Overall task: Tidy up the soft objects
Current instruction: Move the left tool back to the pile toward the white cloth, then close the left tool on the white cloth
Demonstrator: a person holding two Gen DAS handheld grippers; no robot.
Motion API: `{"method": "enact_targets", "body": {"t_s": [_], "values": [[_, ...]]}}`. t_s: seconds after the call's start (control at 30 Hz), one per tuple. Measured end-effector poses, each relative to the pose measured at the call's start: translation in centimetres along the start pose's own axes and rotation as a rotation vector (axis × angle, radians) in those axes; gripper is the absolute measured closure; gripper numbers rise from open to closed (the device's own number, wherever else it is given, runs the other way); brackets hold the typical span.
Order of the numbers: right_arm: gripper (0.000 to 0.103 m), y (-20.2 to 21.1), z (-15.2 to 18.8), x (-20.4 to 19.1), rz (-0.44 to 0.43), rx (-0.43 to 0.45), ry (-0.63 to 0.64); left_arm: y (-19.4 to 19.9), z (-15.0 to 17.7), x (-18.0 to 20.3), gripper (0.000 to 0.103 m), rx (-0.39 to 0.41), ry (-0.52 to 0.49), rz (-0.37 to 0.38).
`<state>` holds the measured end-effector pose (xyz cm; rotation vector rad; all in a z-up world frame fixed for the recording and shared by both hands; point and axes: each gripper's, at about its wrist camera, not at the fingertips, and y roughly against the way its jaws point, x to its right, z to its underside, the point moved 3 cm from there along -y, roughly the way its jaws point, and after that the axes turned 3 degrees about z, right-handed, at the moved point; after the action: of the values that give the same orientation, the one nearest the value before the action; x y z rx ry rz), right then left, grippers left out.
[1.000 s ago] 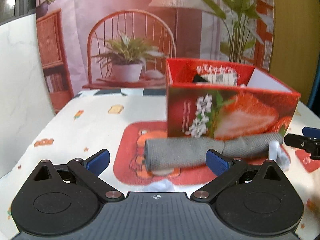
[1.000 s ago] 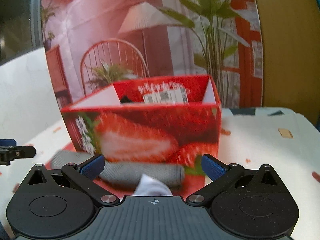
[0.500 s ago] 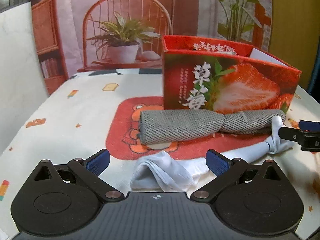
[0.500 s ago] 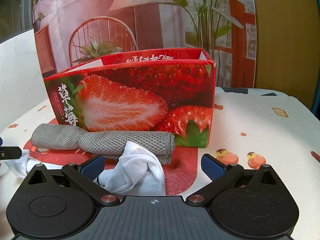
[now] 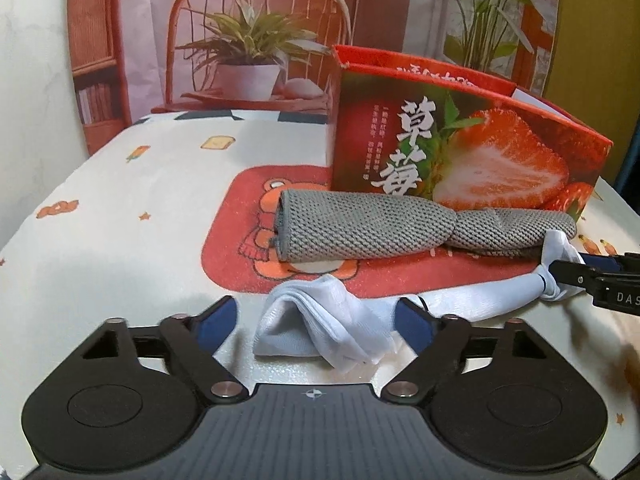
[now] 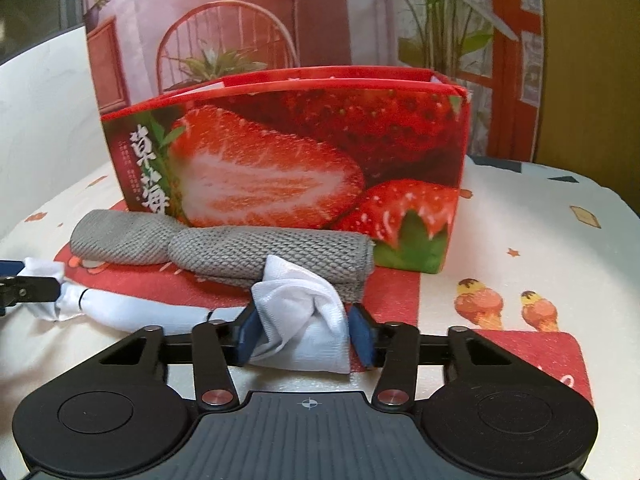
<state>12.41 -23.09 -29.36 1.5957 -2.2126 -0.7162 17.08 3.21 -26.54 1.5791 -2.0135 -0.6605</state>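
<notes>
Left wrist view: the left gripper (image 5: pixel 316 320) points down over a white cloth (image 5: pixel 320 332) stretched across the patterned tablecloth (image 5: pixel 140 200). One bunched end of that cloth lies between its blue pads (image 5: pixel 214 322). The jaws are closing, yet the left pad stands clear of the fabric, so the cloth is not gripped; the right pad is just beside the fabric, and contact there cannot be told. Just beyond the fingertips a rolled grey towel (image 5: pixel 400 228) lies crosswise on a red bear-print mat (image 5: pixel 248 240), and directly behind the towel, touching it or nearly so, stands a red strawberry box (image 5: pixel 460 152). Far right of these tongs, the right gripper's black finger meets the cloth's other, knotted-looking end.

Right wrist view: the right gripper (image 6: pixel 306 332) has the cloth's (image 6: pixel 304 320) other bunched end between its pads (image 6: pixel 362 336), which are closing and sit against the fabric on both sides. The grey towel (image 6: pixel 240 250) lies just ahead of the fingertips, the strawberry box (image 6: pixel 300 160) behind it. Off to the left of these tongs, the left gripper's black finger (image 6: pixel 30 290) is at the cloth's far end.
</notes>
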Motion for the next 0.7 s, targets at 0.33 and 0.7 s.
{"method": "enact_targets", "body": {"t_s": [0.33, 0.7], "values": [[0.061, -0.3, 0.0, 0.8, -0.036, -0.019, -0.046, -1.0, 0.4, -0.4, 0.023, -0.023, 0.032, 0.031], [0.061, -0.4, 0.1, 0.9, -0.041, -0.026, -0.053, -1.2, 0.5, -0.5, 0.020, -0.010, 0.018, 0.026]]}}
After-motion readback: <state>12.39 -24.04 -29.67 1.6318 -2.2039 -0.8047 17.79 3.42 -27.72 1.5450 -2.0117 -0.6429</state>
